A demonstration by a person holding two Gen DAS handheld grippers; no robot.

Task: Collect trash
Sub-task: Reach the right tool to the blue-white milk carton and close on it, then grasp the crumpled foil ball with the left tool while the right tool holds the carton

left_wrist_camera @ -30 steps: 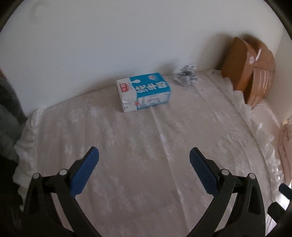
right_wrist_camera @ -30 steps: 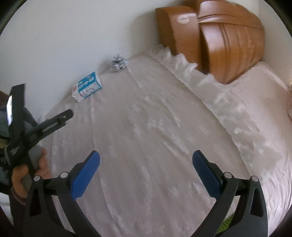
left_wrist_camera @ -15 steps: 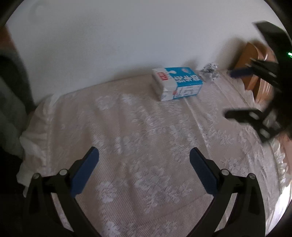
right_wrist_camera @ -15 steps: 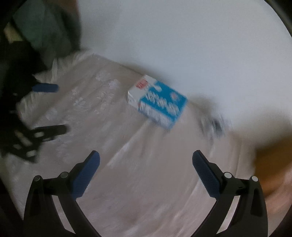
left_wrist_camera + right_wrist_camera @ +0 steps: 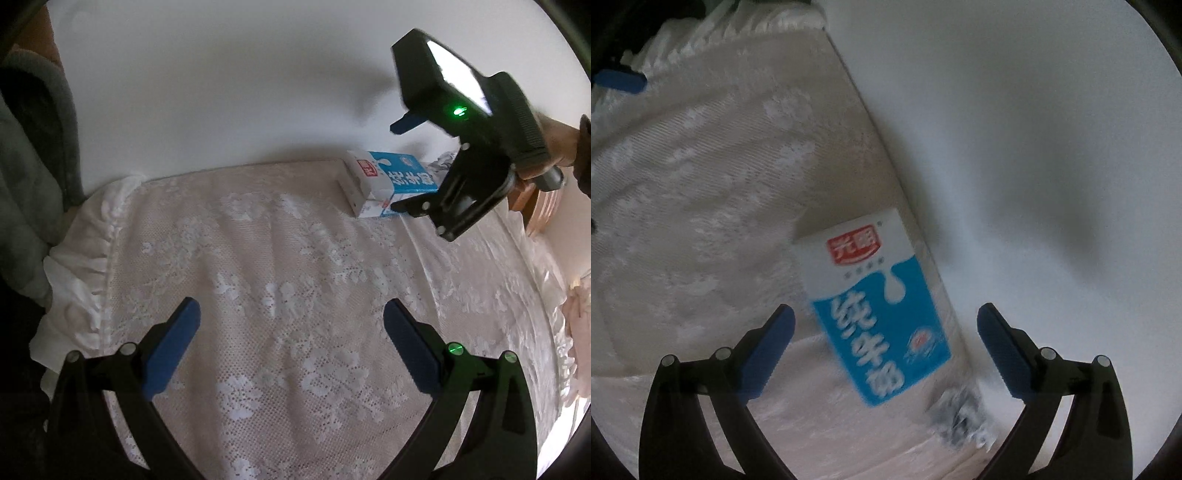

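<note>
A blue and white milk carton lies flat on the lace bedspread next to the white wall. In the right wrist view the carton lies between my open jaws, just beyond the tips. My right gripper is open and empty. In the left wrist view that right gripper hovers over the carton's right end. A crumpled silvery wrapper lies beside the carton's near end, also partly seen in the left wrist view. My left gripper is open and empty above the middle of the bed.
The lace bedspread ends in a ruffled edge at the left. A grey garment hangs at the far left. A brown wooden headboard stands at the right behind the hand. The white wall runs right behind the carton.
My right gripper has swung in over the carton, which now sits between its jaws. My left gripper has stayed open and drifted slightly left.
</note>
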